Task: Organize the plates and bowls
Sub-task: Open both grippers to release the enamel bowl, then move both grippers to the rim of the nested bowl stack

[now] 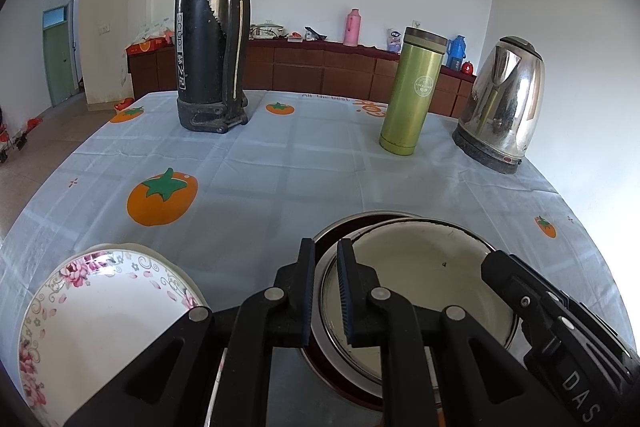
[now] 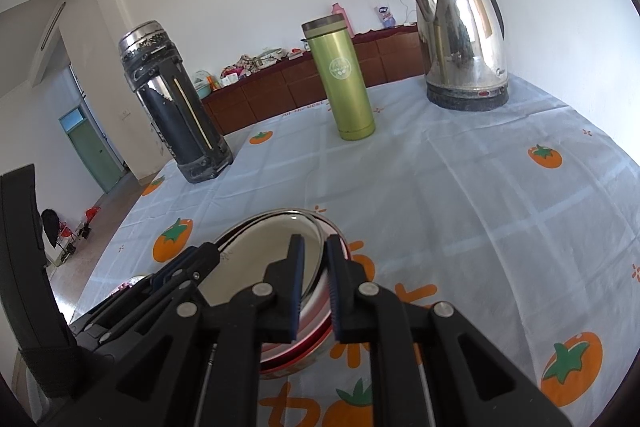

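Both tongs clamp nested bowls' [image 1: 420, 267] rims, L [image 1: 326, 291] & R [image 2: 314, 287].

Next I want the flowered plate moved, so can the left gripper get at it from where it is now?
Probably yes. The flowered plate lies bare on the tablecloth just left of the left gripper, with nothing between. But its jaws sit closed over the metal bowl's rim and must let go first.

In your left wrist view, the bowl [image 1: 420, 283] sits lower centre, plate [image 1: 100, 315] lower left, kettle [image 1: 504, 103] upper right.
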A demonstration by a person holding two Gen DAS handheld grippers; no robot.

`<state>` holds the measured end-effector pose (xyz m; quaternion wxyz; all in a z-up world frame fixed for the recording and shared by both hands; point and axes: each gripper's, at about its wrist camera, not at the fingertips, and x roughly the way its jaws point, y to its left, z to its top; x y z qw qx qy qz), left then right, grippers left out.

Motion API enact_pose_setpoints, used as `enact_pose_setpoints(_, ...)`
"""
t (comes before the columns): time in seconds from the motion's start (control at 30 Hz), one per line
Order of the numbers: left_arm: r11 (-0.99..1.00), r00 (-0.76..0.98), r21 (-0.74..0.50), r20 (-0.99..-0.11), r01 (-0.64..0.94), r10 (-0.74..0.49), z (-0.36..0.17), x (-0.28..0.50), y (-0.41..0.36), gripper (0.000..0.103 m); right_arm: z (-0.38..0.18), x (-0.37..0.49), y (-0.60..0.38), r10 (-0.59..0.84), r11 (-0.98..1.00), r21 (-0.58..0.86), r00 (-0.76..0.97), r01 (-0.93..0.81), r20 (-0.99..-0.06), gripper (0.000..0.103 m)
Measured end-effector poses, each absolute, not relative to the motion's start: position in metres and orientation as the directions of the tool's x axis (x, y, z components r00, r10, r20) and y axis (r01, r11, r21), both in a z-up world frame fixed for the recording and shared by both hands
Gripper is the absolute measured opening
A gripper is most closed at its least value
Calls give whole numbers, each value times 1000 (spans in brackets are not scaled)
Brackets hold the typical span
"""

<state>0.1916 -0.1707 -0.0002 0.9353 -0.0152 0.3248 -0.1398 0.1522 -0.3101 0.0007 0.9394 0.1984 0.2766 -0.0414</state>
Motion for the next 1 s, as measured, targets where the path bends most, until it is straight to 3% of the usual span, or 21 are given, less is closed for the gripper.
enact_pose_setpoints(0.3,963,754,-99,-604,252,-259,0,191,-171,13,2,151,-316,49,914,368,855,170,-516,12)
enact_pose_setpoints(0.4,963,751,-102,-607,250,-260,0,192,-170,13,2,151,-319,56,912,378,862,162,-504,16)
enact_pose_setpoints(0.43,963,750,-104,-608,250,-260,1,191,-171,14,2,149,-317,46,912,374,866,167,-499,24)
enact_pose_setpoints(0.47,962,747,-112,-609,250,-265,1,192,-169,14,3,147,-317,32,913,369,869,176,-493,38)
enact_pose_setpoints(0.57,963,749,-97,-611,250,-256,1,191,-173,15,5,143,-323,9,907,377,883,190,-469,55)
enact_pose_setpoints(0.6,964,751,-84,-612,252,-249,1,190,-174,15,7,141,-323,10,905,382,888,188,-460,56)
enact_pose_setpoints(0.7,961,753,-84,-605,263,-259,3,187,-176,30,9,139,-320,-3,912,366,895,185,-446,58)
enact_pose_setpoints(0.77,966,772,-69,-588,248,-240,6,184,-175,64,11,137,-320,-12,913,363,903,185,-430,67)
enact_pose_setpoints(0.8,969,787,-63,-573,237,-230,8,182,-174,70,11,135,-319,-19,912,364,906,188,-422,69)
enact_pose_setpoints(0.83,974,804,-49,-556,221,-211,11,180,-173,74,12,133,-319,-24,910,367,910,190,-413,73)
enact_pose_setpoints(1.0,977,821,-51,-534,208,-203,17,179,-168,75,11,126,-326,-53,898,384,919,215,-390,83)
